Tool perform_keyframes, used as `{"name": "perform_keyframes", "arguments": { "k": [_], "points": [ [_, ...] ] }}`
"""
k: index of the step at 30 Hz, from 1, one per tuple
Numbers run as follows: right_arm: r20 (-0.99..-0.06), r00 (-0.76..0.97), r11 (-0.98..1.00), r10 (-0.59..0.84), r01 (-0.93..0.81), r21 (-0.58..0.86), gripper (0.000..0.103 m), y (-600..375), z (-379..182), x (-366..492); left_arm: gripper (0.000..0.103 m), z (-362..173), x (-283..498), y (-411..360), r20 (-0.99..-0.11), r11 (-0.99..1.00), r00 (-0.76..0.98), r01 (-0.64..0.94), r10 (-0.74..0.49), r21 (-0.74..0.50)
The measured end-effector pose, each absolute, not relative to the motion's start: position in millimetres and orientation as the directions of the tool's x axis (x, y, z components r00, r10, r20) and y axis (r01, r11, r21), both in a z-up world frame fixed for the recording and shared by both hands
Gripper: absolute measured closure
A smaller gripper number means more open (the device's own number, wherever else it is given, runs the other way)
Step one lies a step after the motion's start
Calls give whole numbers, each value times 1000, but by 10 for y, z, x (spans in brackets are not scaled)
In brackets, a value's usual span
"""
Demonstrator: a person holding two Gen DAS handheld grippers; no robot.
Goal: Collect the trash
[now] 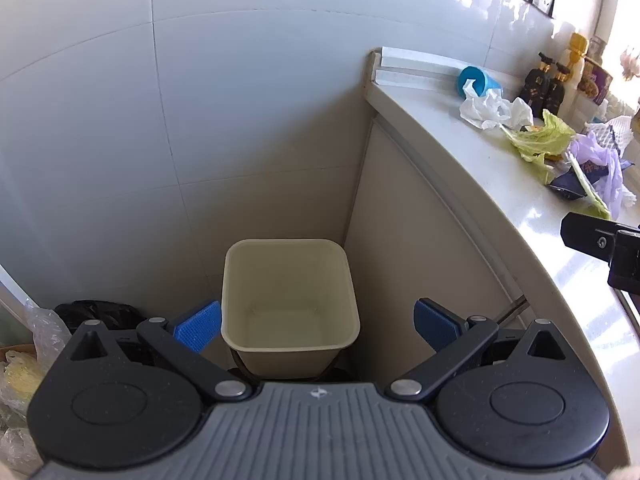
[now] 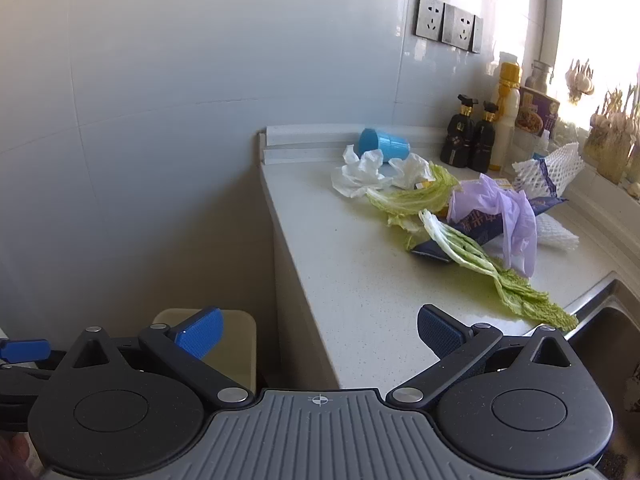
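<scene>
Beside the speckled counter [image 2: 360,264], square cream plastic bin [image 1: 290,300], both tools spread wide, empty.

In the right wrist view, the steel sink [image 2: 608,320] is cut off by the right edge. The print on the crumpled dark blue wrapper [image 2: 480,228] is too small to read. The cream square plastic bin [image 2: 240,340] hides partly behind the right gripper's blue fingers [image 2: 200,334].

White Chinese characters stood on the dark blue wrapper [image 2: 482,229] on the tabletop [image 2: 360,264], perhaps too blurred to read.
</scene>
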State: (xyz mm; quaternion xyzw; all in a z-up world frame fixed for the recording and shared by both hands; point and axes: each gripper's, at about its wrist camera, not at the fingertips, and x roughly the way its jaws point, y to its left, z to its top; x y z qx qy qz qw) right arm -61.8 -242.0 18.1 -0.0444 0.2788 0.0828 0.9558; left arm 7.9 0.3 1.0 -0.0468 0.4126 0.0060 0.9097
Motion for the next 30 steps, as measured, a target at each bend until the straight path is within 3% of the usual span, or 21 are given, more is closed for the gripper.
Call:
{"name": "perform_keyframes", "arguments": {
  "k": [30],
  "points": [
    [-585, 802, 978, 117, -195, -72, 0, -2148, 143, -643, 1, -109, 40, 150, -747, 987, 665, -105, -24, -125]
  ]
}}
